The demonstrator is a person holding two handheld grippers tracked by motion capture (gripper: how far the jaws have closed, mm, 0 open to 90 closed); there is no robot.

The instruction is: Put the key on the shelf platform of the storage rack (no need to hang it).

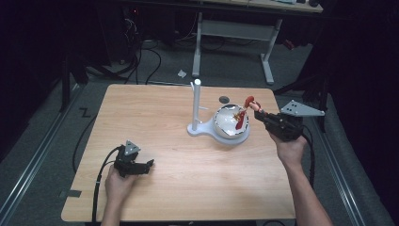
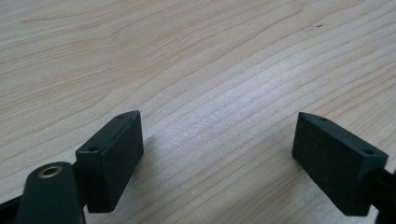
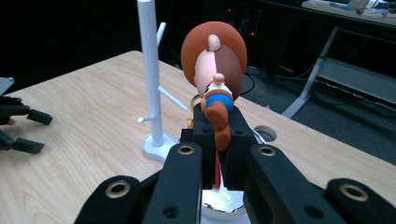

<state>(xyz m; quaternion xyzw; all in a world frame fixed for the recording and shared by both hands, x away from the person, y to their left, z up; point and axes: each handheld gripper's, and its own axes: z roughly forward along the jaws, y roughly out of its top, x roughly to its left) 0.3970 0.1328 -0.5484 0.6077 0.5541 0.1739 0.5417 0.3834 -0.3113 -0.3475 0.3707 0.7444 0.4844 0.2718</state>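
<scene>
Right hand-held gripper clamping figurine, seemingly above bowl

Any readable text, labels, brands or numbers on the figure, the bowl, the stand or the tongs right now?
None: no words, numbers or logos are readable.
Toy figure: plain colours, no print visible.
Bowl: no lettering visible.
White stand: unmarked.
Right tongs, left tongs: plain black, no lettering.

Figurine: red-brown cap, peach face, blue and orange-red body. Stand: white, plain. Bowl: white, shiny. Table: light wood grain. Right gripper black, brass-coloured screws; left gripper black.
</scene>
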